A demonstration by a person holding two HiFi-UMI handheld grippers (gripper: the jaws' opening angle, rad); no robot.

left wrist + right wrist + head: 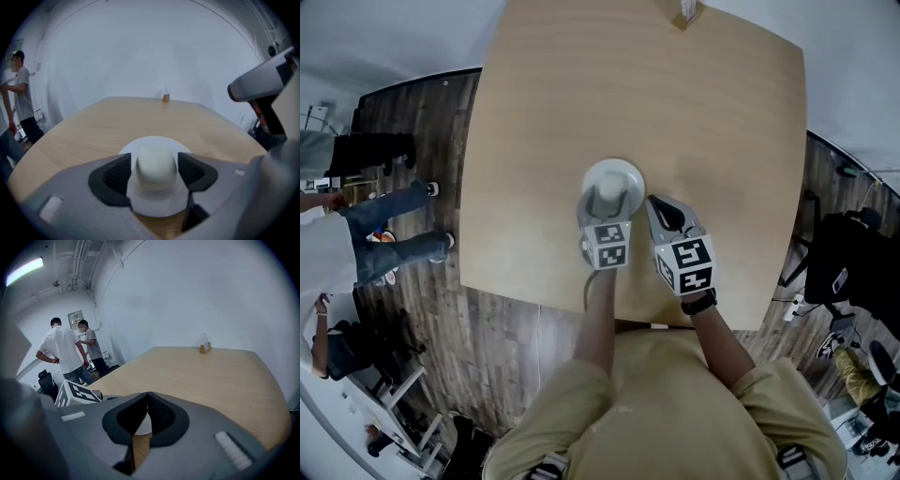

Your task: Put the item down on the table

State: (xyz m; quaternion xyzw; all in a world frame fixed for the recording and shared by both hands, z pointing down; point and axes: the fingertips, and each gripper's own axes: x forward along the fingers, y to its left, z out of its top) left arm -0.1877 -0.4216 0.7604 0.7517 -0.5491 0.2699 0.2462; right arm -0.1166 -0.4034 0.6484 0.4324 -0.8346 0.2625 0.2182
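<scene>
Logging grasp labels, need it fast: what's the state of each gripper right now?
Left gripper: shut on the white lid, jaws on its knob.
Right gripper: shut, nothing between the jaws.

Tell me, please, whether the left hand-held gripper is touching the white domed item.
Touching. In the left gripper view, the left hand-held gripper has both pads pressed against the sides of the white domed item.

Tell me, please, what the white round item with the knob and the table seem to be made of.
The white round item is probably glazed ceramic or hard plastic, and I cannot tell which. It looks smooth and evenly white with a soft sheen and no grain. The table is wood or wood-look laminate with a satin finish, pale tan with fine straight grain lines.
</scene>
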